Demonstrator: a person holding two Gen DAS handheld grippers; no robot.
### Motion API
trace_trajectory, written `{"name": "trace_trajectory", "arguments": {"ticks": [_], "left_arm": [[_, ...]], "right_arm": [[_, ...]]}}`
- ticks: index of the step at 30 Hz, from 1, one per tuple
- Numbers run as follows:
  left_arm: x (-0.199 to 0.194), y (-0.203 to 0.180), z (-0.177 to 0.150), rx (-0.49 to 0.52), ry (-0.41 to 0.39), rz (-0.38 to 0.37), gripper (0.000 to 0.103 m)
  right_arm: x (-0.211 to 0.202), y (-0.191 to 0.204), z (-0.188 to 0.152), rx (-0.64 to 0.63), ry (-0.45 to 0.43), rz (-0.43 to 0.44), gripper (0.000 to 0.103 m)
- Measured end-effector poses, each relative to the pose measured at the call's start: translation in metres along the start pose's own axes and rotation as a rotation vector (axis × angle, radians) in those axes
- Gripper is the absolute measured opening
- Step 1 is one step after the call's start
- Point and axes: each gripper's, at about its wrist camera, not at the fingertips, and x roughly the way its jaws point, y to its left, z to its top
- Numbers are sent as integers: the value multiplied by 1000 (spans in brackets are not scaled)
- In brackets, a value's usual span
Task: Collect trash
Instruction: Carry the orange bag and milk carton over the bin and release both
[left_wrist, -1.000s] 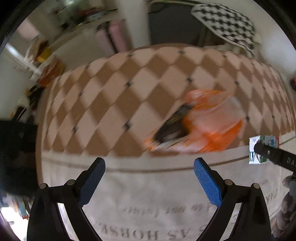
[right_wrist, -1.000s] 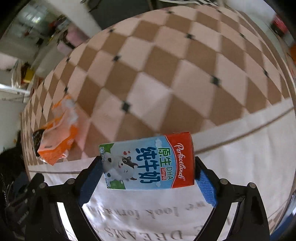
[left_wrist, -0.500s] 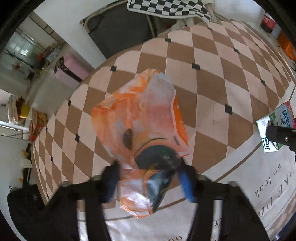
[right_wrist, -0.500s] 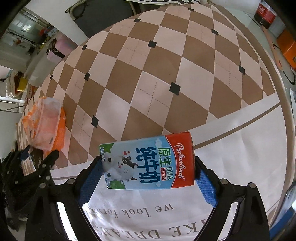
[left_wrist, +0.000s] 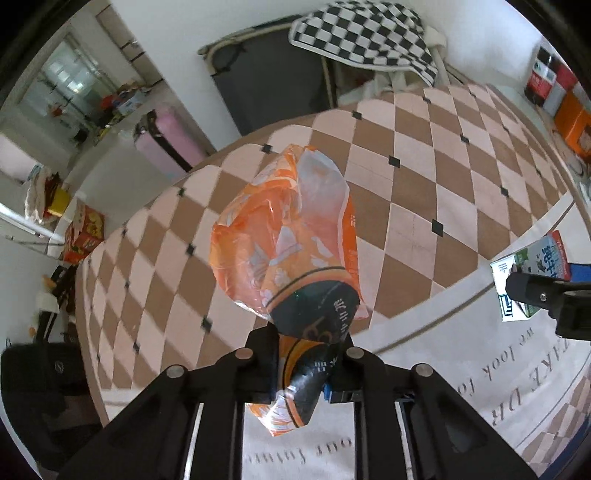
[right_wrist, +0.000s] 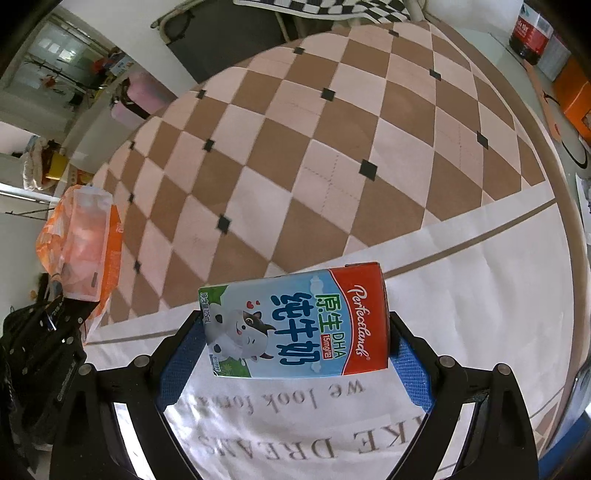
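My left gripper (left_wrist: 303, 363) is shut on an orange and black plastic wrapper (left_wrist: 291, 236), held up above the floor; the wrapper also shows at the left of the right wrist view (right_wrist: 83, 240). My right gripper (right_wrist: 295, 343) is shut on a small milk carton (right_wrist: 295, 325) with a cartoon cow, held sideways between the blue pads above the rug. The carton and right gripper also show at the right edge of the left wrist view (left_wrist: 532, 269).
Below is a white rug with printed lettering (right_wrist: 424, 277) next to a brown and pink checkered floor mat (right_wrist: 314, 140). A dark folding cot (left_wrist: 273, 77) with a checkered cloth (left_wrist: 362, 33), a pink suitcase (left_wrist: 166, 140), boxes (left_wrist: 569, 110) and a black bag (left_wrist: 40, 373) stand around.
My left gripper closed on the orange wrapper and lifted it off the floor. My right gripper kept hold of the milk carton and shifted slightly.
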Motion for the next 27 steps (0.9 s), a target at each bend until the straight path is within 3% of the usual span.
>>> {"name": "trace_trajectory", "arguments": {"ticks": [8,14,20,27], "left_arm": [[-62,12,-53,-97,-76,44,13],[-122,21,-132,-152,-130,34,13],[-170,18,-223,-159,-180,-1,13],[-194,-3,-348,-133,-137,-99,13]], "right_arm": [[-49,9,-55,-48,-60,18,94],[-95,19,-137,-87,-105,40,94],[-139,21,-253,-96,-168,42,94],[-150,1,-414,-22,-146,27,94]]}}
